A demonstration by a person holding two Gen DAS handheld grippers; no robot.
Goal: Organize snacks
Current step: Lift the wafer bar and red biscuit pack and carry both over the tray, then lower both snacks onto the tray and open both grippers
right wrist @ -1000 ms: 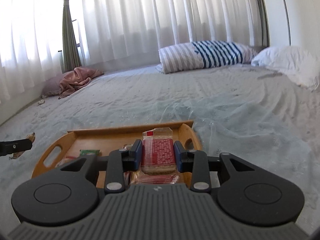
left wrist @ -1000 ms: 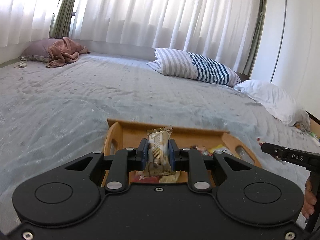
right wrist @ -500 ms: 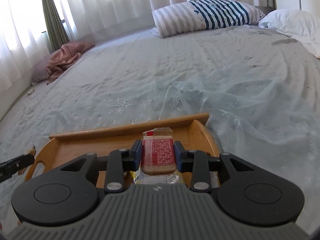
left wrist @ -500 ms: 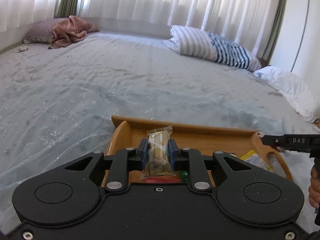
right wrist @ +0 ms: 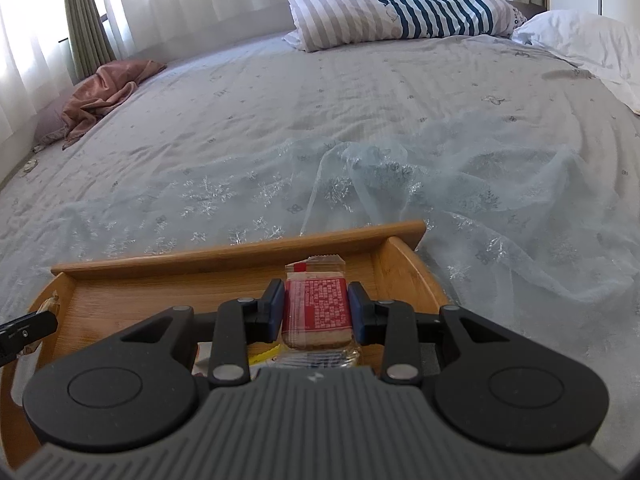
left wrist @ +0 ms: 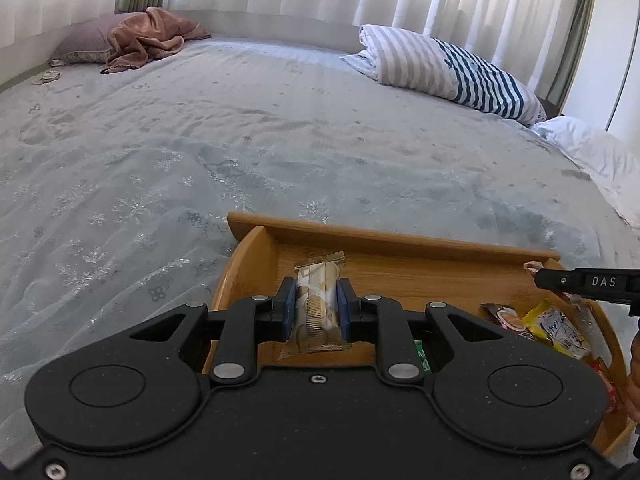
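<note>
- Left gripper point(left wrist: 318, 306) clenches a beige wrapped wafer snack point(left wrist: 318, 308) over the oval wooden tray point(left wrist: 400, 244).
- Right gripper point(right wrist: 316, 308) grasps a red-labelled clear biscuit packet point(right wrist: 317, 306) above the tray.

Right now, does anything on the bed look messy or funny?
Yes. A sheer snowflake cloth lies bunched and wrinkled on the bed beyond the wooden tray, and a brown blanket sits crumpled over a pillow in the far corner. The snacks look fine.

red-labelled snack point(right wrist: 315, 307), beige wafer packet point(left wrist: 318, 307), blue-striped pillow point(right wrist: 404, 10)
</note>
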